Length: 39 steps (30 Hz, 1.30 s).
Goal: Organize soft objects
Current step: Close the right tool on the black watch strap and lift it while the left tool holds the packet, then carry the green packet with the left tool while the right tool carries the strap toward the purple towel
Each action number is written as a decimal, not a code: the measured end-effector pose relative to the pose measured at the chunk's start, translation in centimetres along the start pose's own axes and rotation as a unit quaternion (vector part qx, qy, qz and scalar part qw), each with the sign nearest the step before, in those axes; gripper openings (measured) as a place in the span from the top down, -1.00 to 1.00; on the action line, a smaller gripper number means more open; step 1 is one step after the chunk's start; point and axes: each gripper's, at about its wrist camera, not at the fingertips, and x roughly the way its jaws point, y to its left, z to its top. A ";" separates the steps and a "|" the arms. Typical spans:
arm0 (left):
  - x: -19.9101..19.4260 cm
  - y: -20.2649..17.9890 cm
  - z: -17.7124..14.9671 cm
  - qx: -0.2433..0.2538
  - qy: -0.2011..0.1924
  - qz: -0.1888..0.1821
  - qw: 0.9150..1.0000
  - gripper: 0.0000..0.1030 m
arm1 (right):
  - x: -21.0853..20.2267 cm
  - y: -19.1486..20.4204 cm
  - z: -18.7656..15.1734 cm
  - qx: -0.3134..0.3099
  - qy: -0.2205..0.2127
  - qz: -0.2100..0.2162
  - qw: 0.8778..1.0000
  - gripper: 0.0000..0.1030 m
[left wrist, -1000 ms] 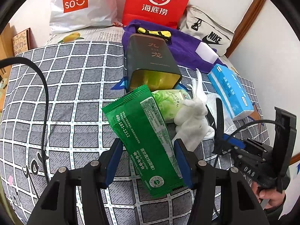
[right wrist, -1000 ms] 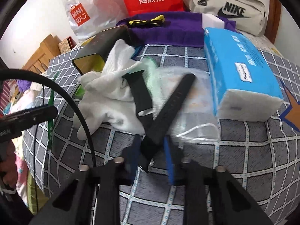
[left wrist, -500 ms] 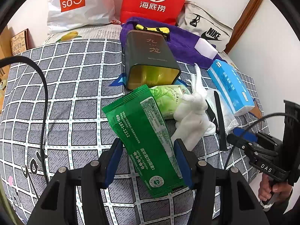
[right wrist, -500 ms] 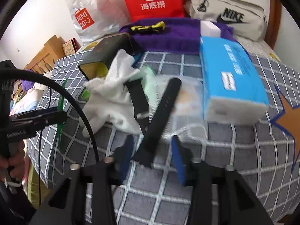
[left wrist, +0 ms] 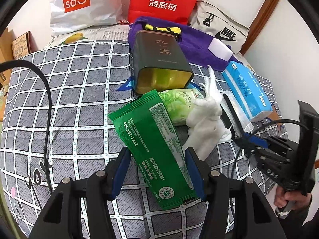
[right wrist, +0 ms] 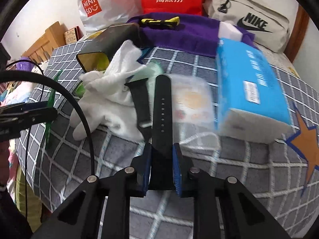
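Grey checked bedspread (left wrist: 75, 99) strewn with soft items, left gripper (left wrist: 157, 169) clamped on green packet (left wrist: 151, 145), right gripper (right wrist: 162, 165) jaws just closing, clamped on black watch strap (right wrist: 162, 107) beside white glove (right wrist: 111, 91)

The left gripper (left wrist: 157, 166) pointed steeply down over the bed, its blue-padded jaws set partway apart on either side of a green packet (left wrist: 151, 145), whose edges lay against the pads. The right gripper (right wrist: 161, 167) also tilted steeply downward, and its jaws had just been closing, with the near end of a black strap (right wrist: 161, 117) between them and the pads pressed on it. Seen from the left wrist camera, the right gripper sat at the far right, with a hand (left wrist: 284, 198) wrapped around its handle.
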 end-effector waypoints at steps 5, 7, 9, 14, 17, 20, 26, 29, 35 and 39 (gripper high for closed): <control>0.2 0.0 -0.1 0.001 0.003 0.002 1.000 -0.06 | -1.4 -0.8 -2.0 0.003 0.011 0.011 1.000 0.60; 0.2 0.1 -0.1 0.002 0.004 0.004 1.000 -0.06 | -1.3 -0.9 -2.8 0.000 0.022 0.010 1.000 0.60; 0.3 0.0 -0.1 0.002 0.005 0.005 1.000 -0.06 | -1.1 -1.0 -3.3 0.004 0.029 0.016 0.999 0.59; 0.4 0.0 -0.1 0.004 0.008 0.009 1.000 -0.06 | -0.5 -1.5 -2.8 0.017 0.019 0.014 1.000 0.37; 0.4 -0.1 0.0 0.006 0.009 0.011 1.000 -0.06 | 0.1 -1.3 -2.1 0.011 0.014 0.008 1.000 0.22; 0.4 0.0 0.0 0.005 0.009 0.011 1.000 -0.06 | 0.6 -0.6 -1.7 -0.006 0.007 -0.002 1.000 0.22; 0.5 -0.3 0.0 0.011 0.011 0.009 1.000 -0.06 | 0.6 -0.2 -1.7 -0.038 0.002 0.001 0.999 0.60; 0.4 -0.4 0.0 0.011 0.009 0.008 1.000 -0.06 | -0.1 -0.8 -1.8 -0.026 0.003 0.009 1.000 0.60; -0.6 -0.1 0.3 0.007 -0.004 0.004 1.000 -0.06 | -2.4 -1.8 -2.0 -0.005 -0.010 0.013 1.000 0.60; -1.6 0.0 0.7 0.007 -0.013 -0.003 1.000 -0.06 | -3.8 -2.6 -1.6 0.012 -0.022 0.023 0.999 0.60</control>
